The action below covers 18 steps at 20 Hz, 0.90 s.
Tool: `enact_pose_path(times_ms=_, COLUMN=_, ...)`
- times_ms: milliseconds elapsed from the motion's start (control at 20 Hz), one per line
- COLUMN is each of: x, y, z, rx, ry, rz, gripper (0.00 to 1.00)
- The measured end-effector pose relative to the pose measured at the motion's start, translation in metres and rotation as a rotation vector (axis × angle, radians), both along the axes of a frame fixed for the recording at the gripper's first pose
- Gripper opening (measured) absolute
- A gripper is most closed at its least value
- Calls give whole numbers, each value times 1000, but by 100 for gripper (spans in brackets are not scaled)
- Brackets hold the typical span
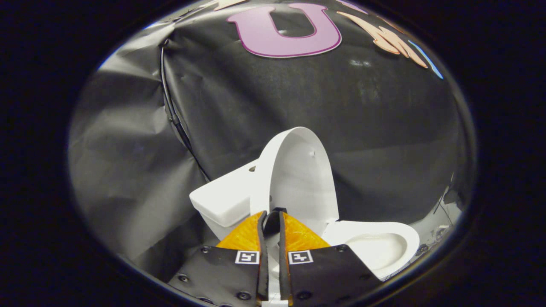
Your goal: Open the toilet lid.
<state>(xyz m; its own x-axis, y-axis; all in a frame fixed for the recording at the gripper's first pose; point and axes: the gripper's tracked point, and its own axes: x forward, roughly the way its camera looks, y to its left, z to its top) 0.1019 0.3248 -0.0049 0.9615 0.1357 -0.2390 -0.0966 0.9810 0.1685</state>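
Note:
A white toilet stands against the black cloth wall, tilted in my view. Its tank (pixel 222 196) is to the left of the fingers and its bowl (pixel 379 247) to the right. The toilet lid (pixel 298 175) stands raised, nearly upright, leaning back toward the tank with its inner face toward me. My gripper (pixel 272 215) sits at the lid's lower near rim. Its fingers are drawn close with only a narrow slit between them, and the rim runs down into that slit. The hinge is hidden behind the fingers.
The black cloth wall hangs close behind the toilet. A thin black cable (pixel 175 119) runs down it to the left of the tank. Some clutter and wires (pixel 443 213) lie on the floor beyond the bowl.

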Motion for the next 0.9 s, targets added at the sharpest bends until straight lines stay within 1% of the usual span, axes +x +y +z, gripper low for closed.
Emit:
enact_pose_path(times_ms=200, x=-3, y=1, z=0, rx=1, ry=-7, rz=38, gripper=15)
enact_pose_path(times_ms=250, x=-6, y=0, z=2, rx=5, ry=-17, rz=50, gripper=25)
enact_pose_path(times_ms=300, x=-9, y=-1, z=6, rx=14, ry=-33, rz=54, gripper=26)
enact_pose_path(times_ms=400, x=-13, y=-4, z=16, rx=14, ry=-59, rz=52, gripper=32)
enact_pose_path(times_ms=550, x=-16, y=-12, z=25, rx=12, ry=-76, rz=57, gripper=50)
enact_pose_path(times_ms=700, x=-27, y=-41, z=43, rx=4, ry=-114, rz=14, gripper=67)
enact_pose_path(times_ms=900, x=-42, y=-77, z=65, rx=16, ry=-164, rz=-16, gripper=88)
